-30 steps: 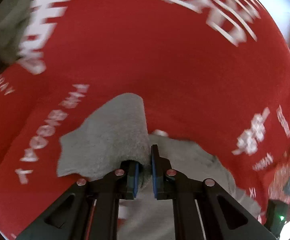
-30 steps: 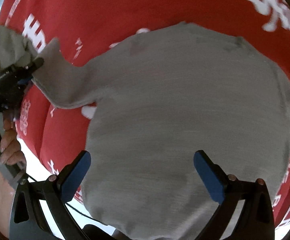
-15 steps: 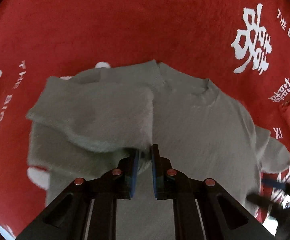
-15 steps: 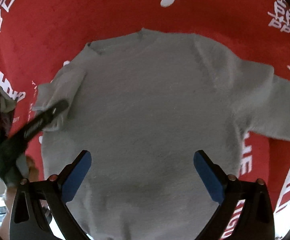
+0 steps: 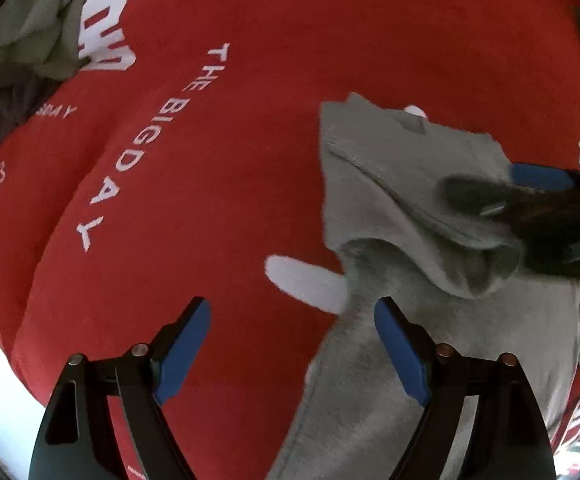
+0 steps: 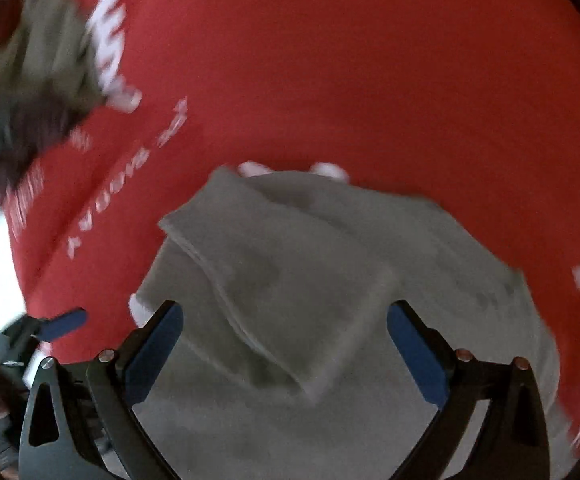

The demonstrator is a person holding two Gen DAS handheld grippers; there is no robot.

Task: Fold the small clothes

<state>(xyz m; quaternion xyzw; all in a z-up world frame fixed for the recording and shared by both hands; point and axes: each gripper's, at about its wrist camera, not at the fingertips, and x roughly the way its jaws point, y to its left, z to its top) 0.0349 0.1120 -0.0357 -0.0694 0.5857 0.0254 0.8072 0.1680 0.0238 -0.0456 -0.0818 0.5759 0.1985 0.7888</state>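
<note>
Both tongs stand spread wide with nothing between their blue pads. Left tongs (image 5: 292, 350) hover over the red cloth (image 5: 249, 80), the right-hand pad just at the edge of the grey sweater (image 5: 394, 184). Right tongs (image 6: 283, 350) hang above the sweater (image 6: 330, 280), whose sleeve lies folded across its body; whether the pads touch the knit I cannot tell. Soft and fuzzy, the sweater lies on the red cloth, which is printed with white letters. A heap of olive and dark clothes (image 5: 25, 48) lies far off at the upper left.
</note>
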